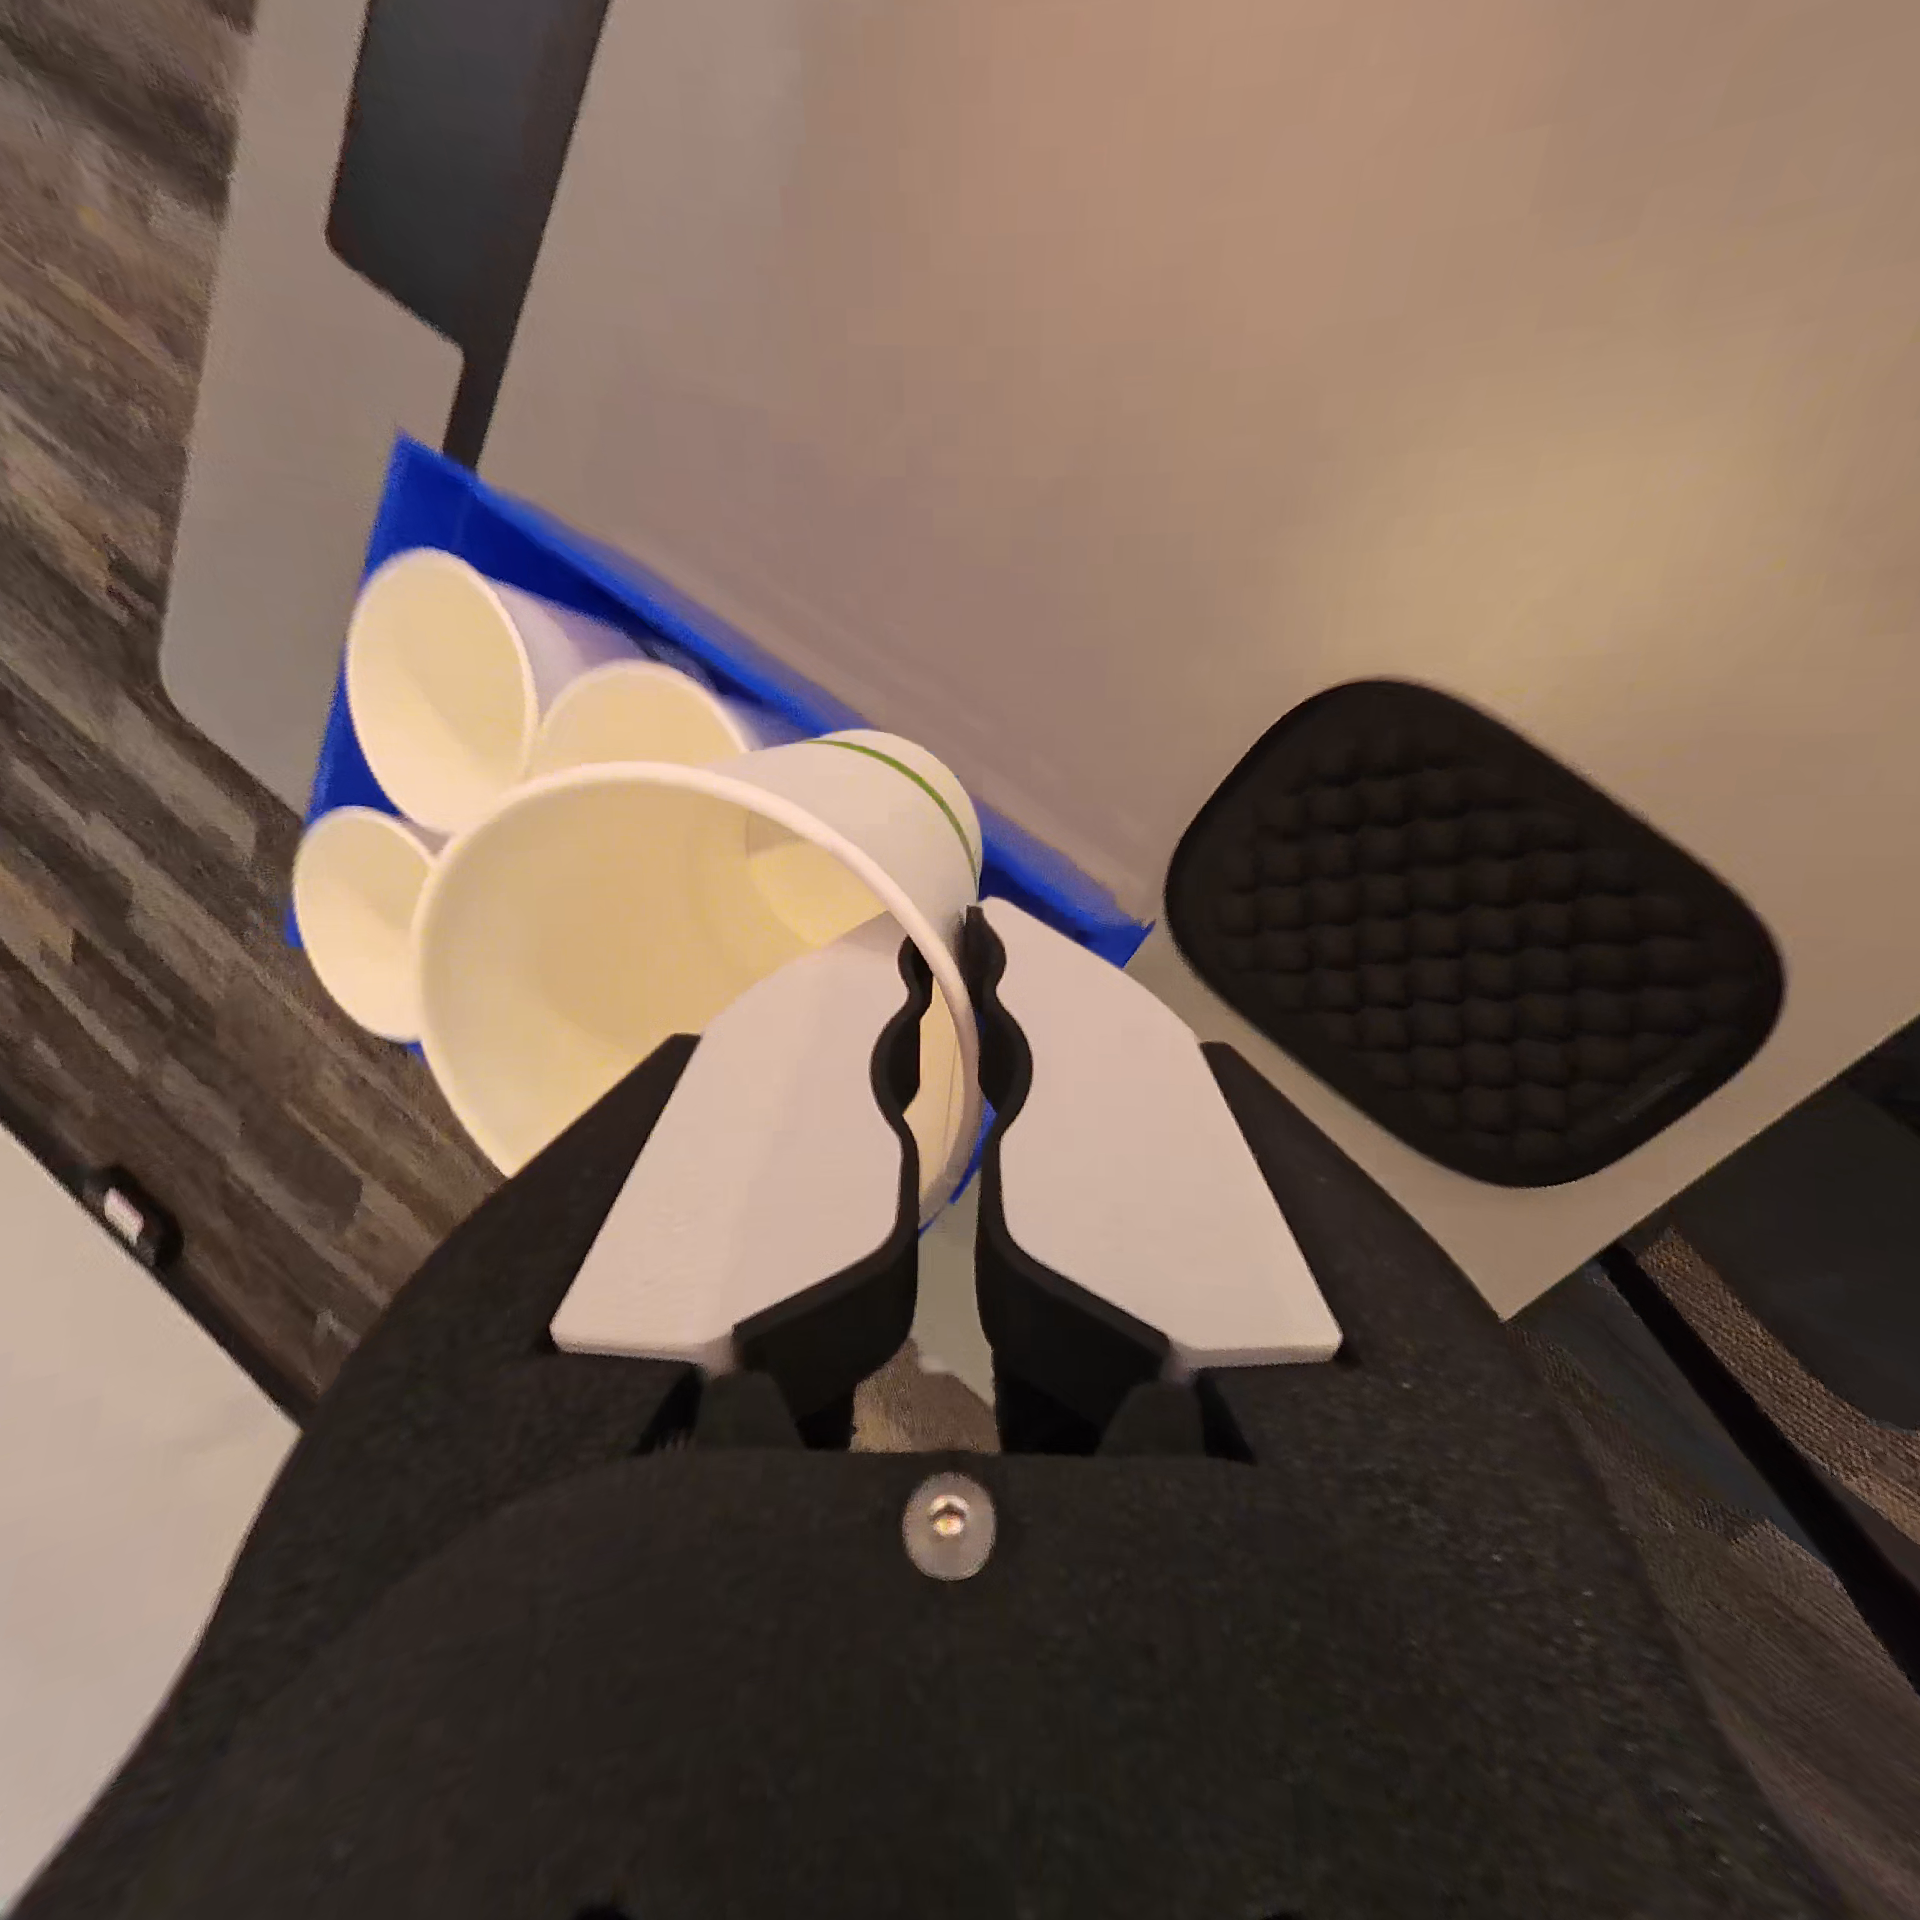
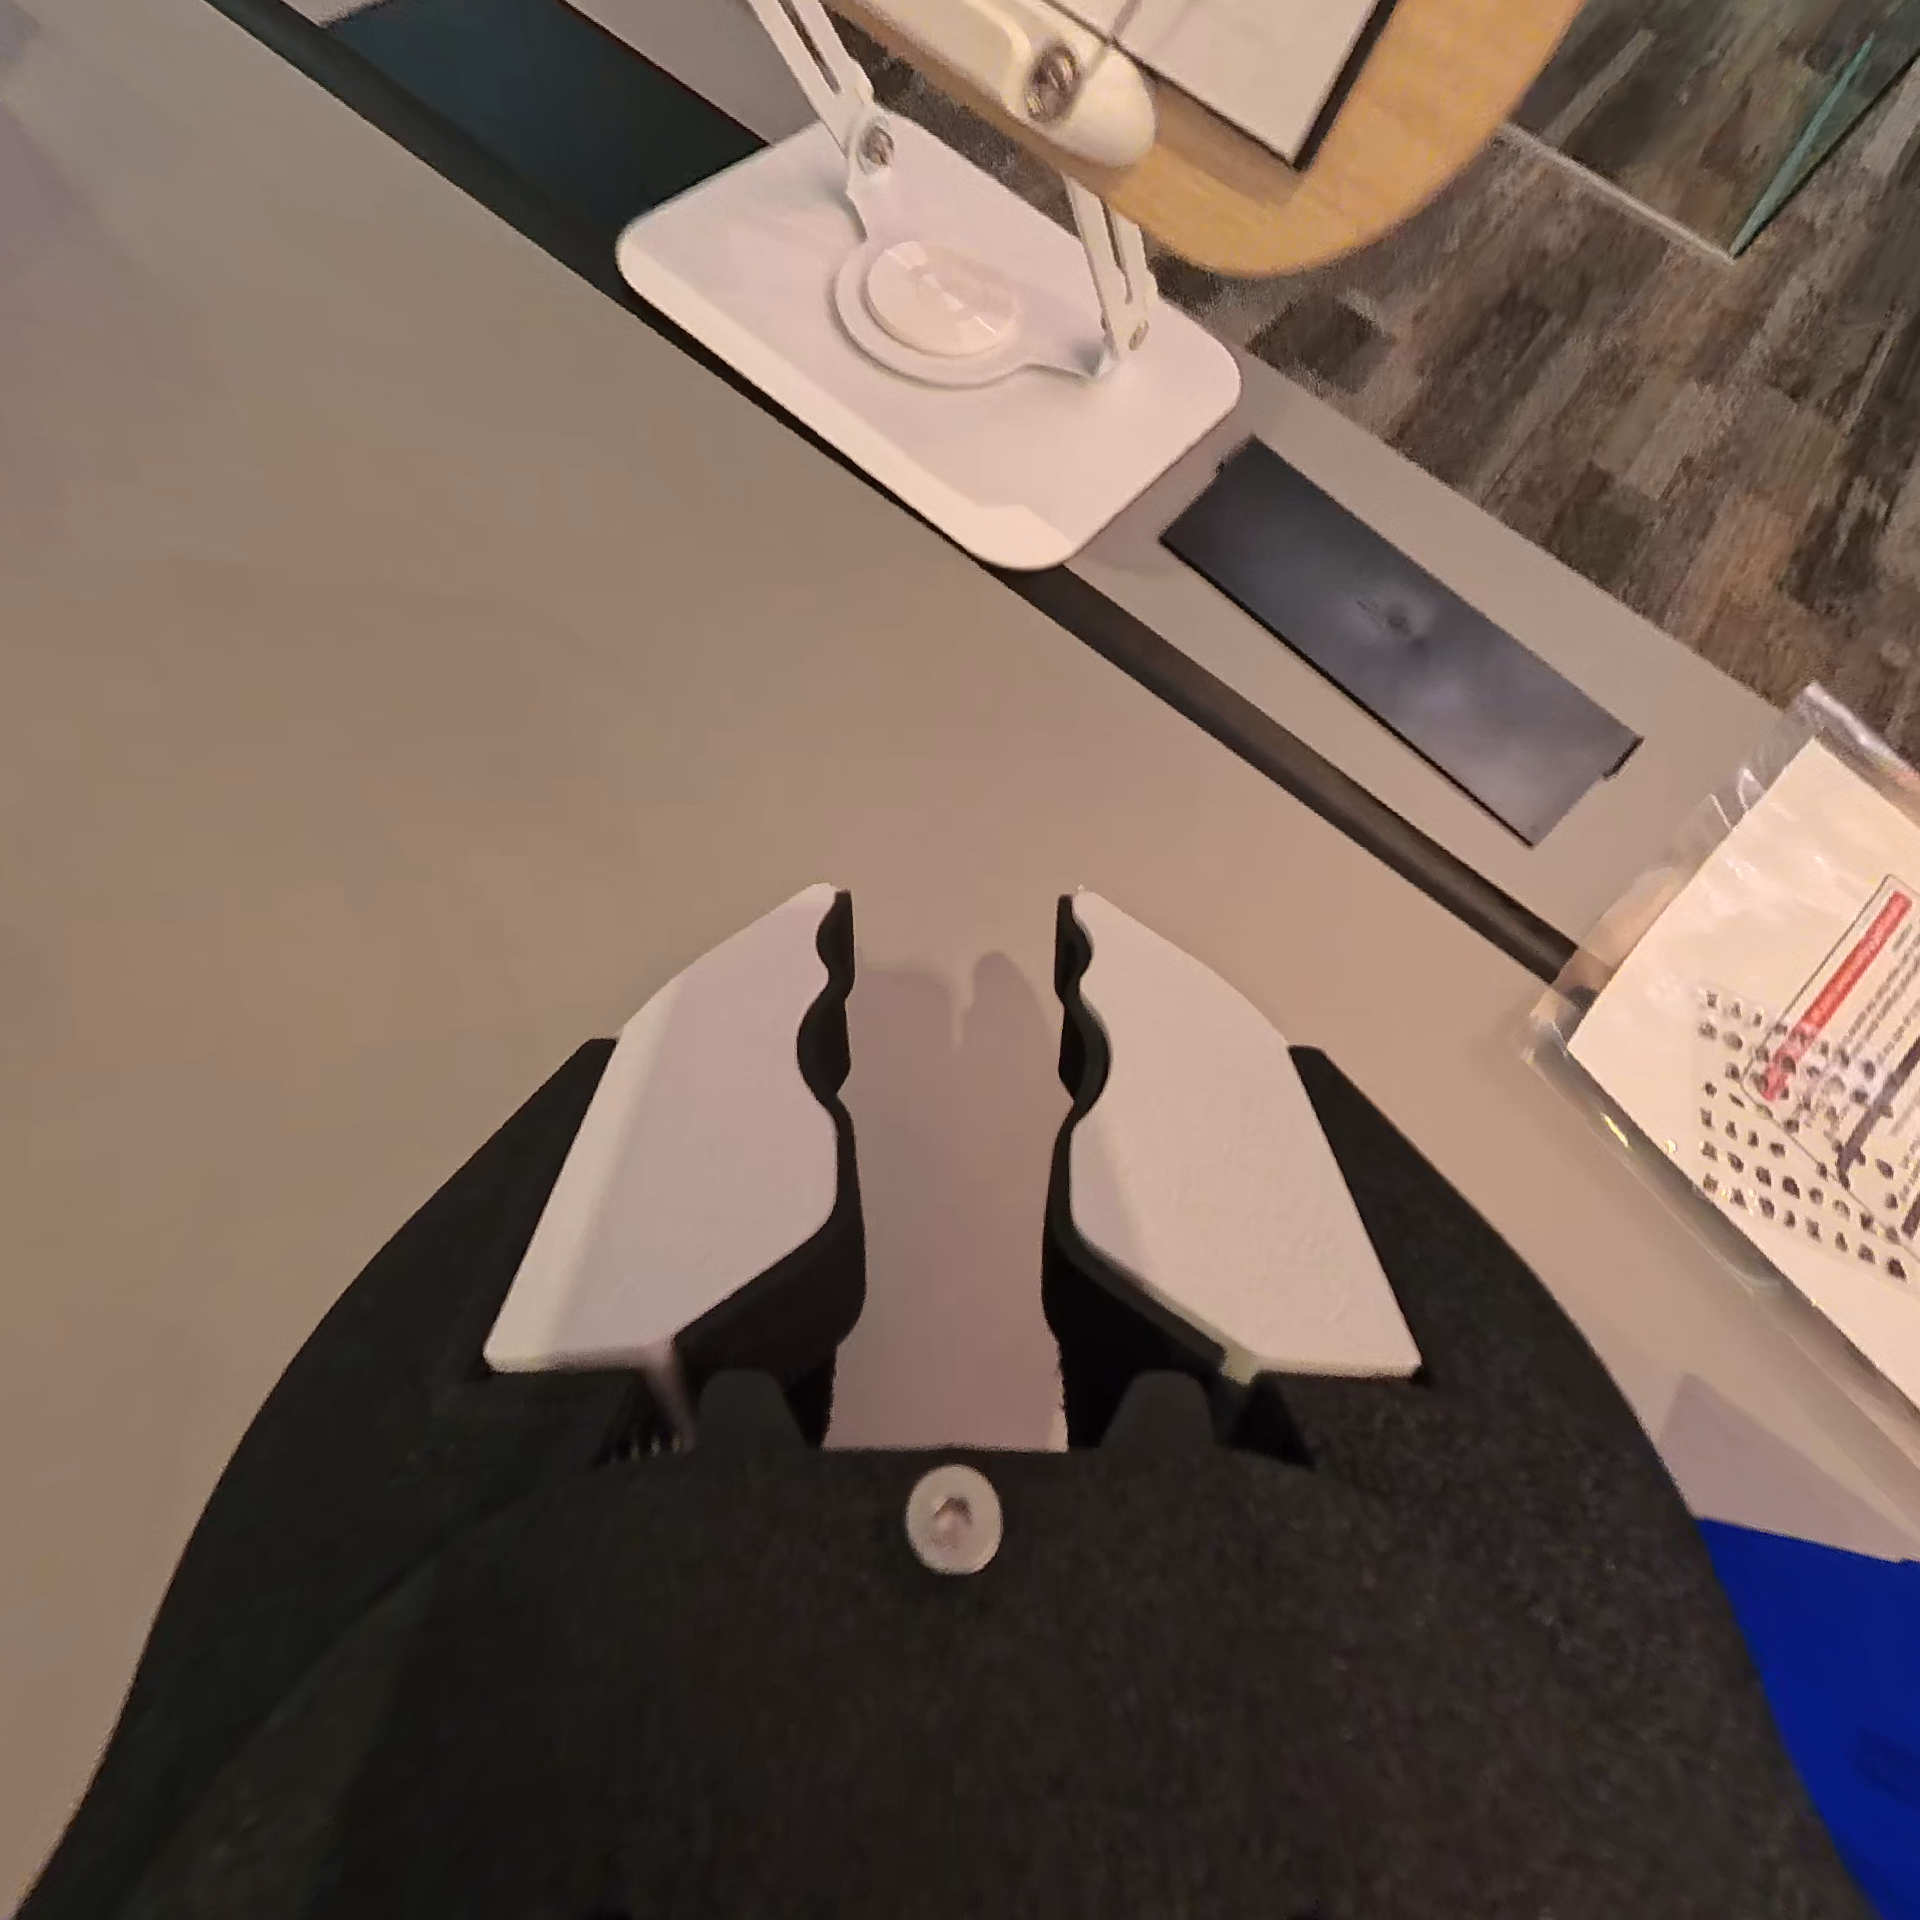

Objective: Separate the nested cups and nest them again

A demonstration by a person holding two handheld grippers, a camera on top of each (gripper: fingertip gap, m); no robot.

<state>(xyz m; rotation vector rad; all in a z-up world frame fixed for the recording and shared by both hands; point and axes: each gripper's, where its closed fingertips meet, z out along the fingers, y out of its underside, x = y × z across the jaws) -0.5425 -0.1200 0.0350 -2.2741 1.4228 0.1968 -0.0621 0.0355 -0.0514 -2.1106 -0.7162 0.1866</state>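
In the left wrist view my left gripper (image 1: 943,935) is shut on the rim of a white paper cup (image 1: 644,935) with a thin green stripe. The cup lies tilted on its side in the air, mouth toward the camera, above a blue tray (image 1: 582,561). Three more white paper cups (image 1: 436,675) lie in the tray, mouths toward me. I cannot tell whether another cup sits nested inside the held one. In the right wrist view my right gripper (image 2: 954,914) is open and empty over bare grey table (image 2: 364,727). No cup shows in that view.
A black quilted pad (image 1: 1475,935) lies on the table right of the tray. A dark chair back (image 1: 457,177) stands behind. A white stand base (image 2: 925,343), a black slot cover (image 2: 1403,644) and a plastic bag of papers (image 2: 1787,1039) lie near the table edge.
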